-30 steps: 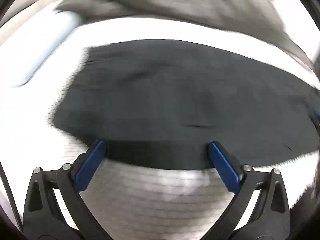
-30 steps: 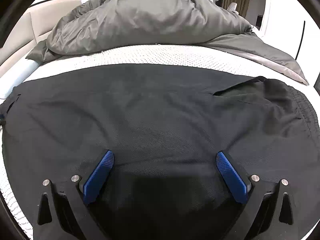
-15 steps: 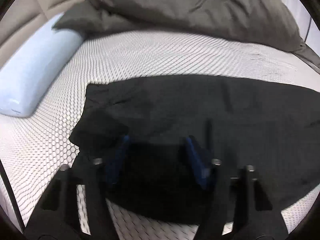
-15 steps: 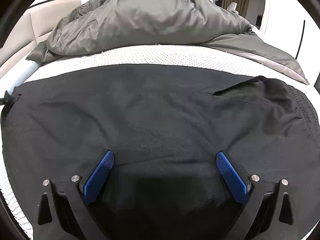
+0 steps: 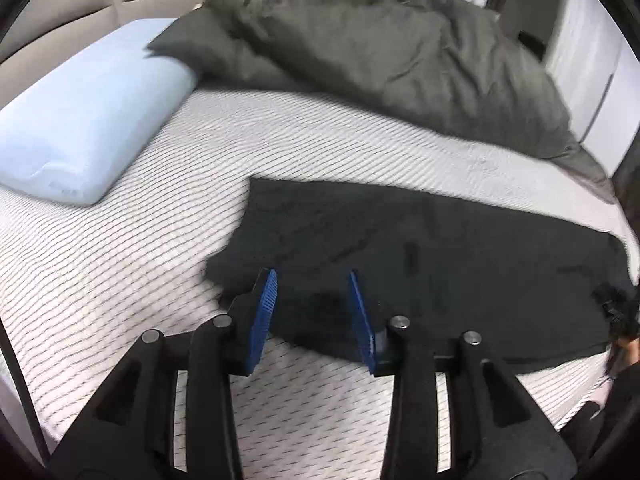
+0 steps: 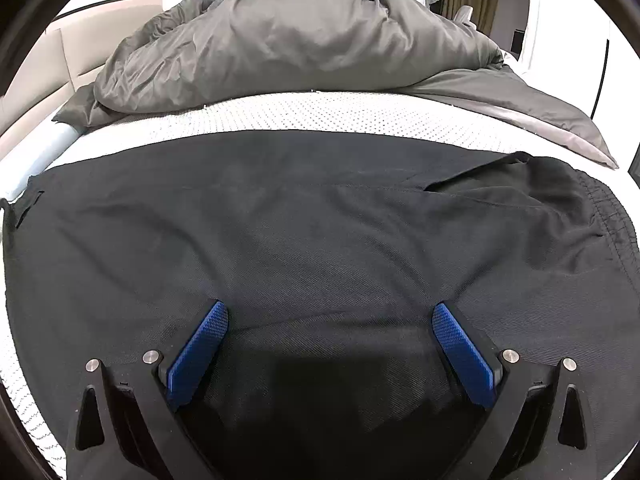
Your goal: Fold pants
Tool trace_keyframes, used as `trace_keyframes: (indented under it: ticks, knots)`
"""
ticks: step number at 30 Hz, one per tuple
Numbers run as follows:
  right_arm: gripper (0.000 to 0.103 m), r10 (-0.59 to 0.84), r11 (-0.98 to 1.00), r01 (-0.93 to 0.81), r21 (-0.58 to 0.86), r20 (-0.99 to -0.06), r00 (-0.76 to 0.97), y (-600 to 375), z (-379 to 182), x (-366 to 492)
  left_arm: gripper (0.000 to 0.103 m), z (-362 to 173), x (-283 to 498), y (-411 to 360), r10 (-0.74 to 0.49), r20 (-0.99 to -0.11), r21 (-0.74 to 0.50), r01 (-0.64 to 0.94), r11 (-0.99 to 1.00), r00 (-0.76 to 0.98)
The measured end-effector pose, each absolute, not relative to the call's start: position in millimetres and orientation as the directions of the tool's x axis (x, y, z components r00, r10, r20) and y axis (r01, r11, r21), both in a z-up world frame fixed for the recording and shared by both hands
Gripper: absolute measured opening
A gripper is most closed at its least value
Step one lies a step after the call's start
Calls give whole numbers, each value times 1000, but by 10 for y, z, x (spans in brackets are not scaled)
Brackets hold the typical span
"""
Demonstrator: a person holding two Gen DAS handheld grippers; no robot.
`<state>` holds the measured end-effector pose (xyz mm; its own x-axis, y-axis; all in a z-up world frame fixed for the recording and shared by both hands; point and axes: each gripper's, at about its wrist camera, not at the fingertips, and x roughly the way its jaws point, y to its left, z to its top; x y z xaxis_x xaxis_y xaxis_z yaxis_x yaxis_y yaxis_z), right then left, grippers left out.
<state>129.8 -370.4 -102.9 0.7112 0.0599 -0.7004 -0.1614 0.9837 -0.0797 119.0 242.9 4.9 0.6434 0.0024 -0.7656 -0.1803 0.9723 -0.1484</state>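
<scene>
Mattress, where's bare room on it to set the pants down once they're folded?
The widest free patch of mattress lies between the light blue pillow, the grey duvet and the leg end of the black pants. A narrower strip runs between pants and duvet. The right side is crowded with pants.

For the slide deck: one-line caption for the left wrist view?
Left gripper closing on the hem end of black pants spread on a bed, pillow and grey duvet behind.
</scene>
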Motion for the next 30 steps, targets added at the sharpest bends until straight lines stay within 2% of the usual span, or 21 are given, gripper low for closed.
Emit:
trace_keyframes:
  ticks: [2, 5, 7, 10, 11, 13, 15, 17, 19, 22, 24, 25, 27, 29, 30]
  knots:
    - [102, 59, 984, -161, -81, -700, 711, -3702, -1031, 1297, 34, 52, 1314, 2266, -14, -777, -137, -149, 979, 629]
    - [102, 60, 984, -162, -79, -701, 711, -3707, -1032, 1302, 41, -21, 1628, 2044, -26, -801, -128, -128, 984, 598]
    - [102, 65, 984, -163, -74, -701, 710, -3714, -1033, 1301, 41, -156, 2053, 1949, -41, -826, -145, -142, 979, 562]
    - [102, 64, 984, -162, -74, -701, 710, -3699, -1025, 1297, 43, -430, 2429, 1903, -25, -878, -104, -140, 985, 478]
    - [102, 66, 984, -162, -71, -701, 711, -3701, -1024, 1298, 43, -552, 2506, 1945, -13, -901, -84, -143, 986, 434]
    - [102, 68, 985, -162, -68, -700, 711, -3695, -1023, 1289, 43, -586, 2509, 2089, 12, -892, -67, -159, 985, 452]
    - [102, 68, 985, -160, -67, -700, 711, -3685, -1023, 1291, 41, -522, 2417, 2347, 89, -881, -30, -243, 970, 466]
    - [102, 72, 985, -161, -62, -699, 712, -3683, -1024, 1287, 35, -456, 2243, 2618, 10, -862, -153, -279, 948, 507]
    - [102, 77, 985, -163, -58, -698, 712, -3686, -1023, 1285, 34, -405, 2090, 2659, 9, -862, -160, -290, 944, 507]
    - [102, 81, 986, -161, -51, -697, 713, -3679, -1022, 1287, 44, -155, 1715, 2409, 168, -820, -16, -316, 949, 547]
    - [102, 80, 986, -160, -51, -694, 715, -3673, -1020, 1283, 72, -31, 1525, 2200, 90, -781, -94, -260, 961, 617]
    - [102, 78, 986, -160, -54, -694, 716, -3668, -1020, 1282, 77, -30, 1396, 2092, 38, -769, -123, -206, 971, 638]
    - [102, 75, 986, -158, -56, -694, 716, -3663, -1020, 1280, 80, -165, 1303, 1824, 30, -787, -47, -110, 993, 616]
    - [102, 68, 986, -155, -64, -692, 719, -3651, -1016, 1274, 81, -396, 1297, 1709, 151, -818, 111, -106, 988, 555]
    - [102, 68, 986, -155, -64, -690, 720, -3652, -1011, 1268, 81, -489, 1277, 1761, 181, -828, 132, -130, 983, 530]
